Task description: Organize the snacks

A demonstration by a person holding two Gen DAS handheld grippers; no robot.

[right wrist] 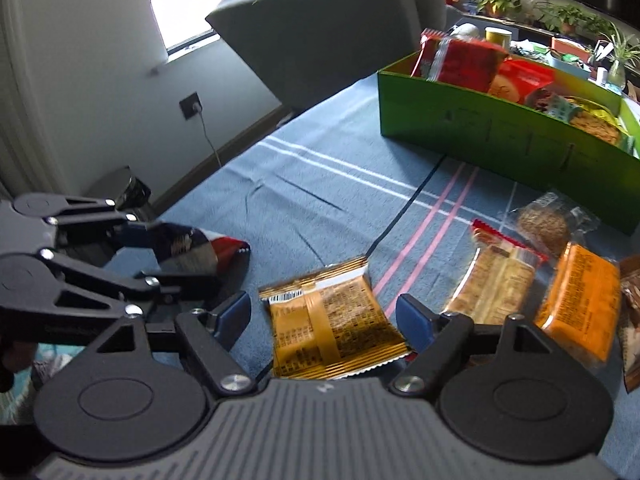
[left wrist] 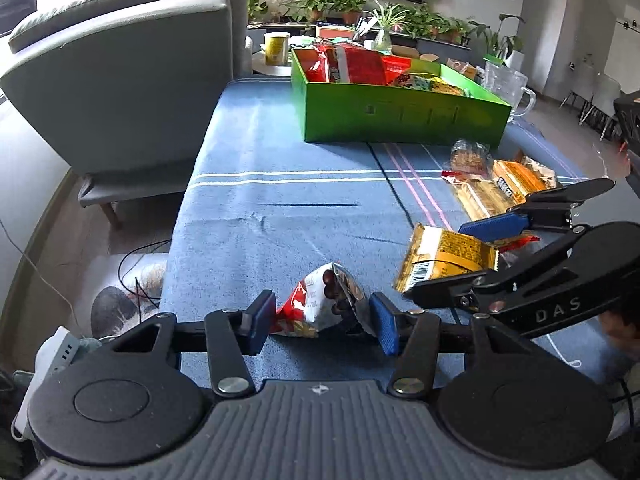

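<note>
At twelve o'clock, your left gripper [left wrist: 320, 322] brackets the red packet [left wrist: 320, 308], your right gripper [right wrist: 324, 316] the golden packet [right wrist: 334, 320]; both gape, unclosed, poised to lift for the green box [left wrist: 400, 116].

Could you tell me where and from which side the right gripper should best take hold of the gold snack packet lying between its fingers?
Probably across its two long plain sides. The gold snack packet lies flat on the blue tablecloth, crimped ends pointing near and far, so the right gripper, already open and straddling it, should come down from above and close at mid-length.
</note>
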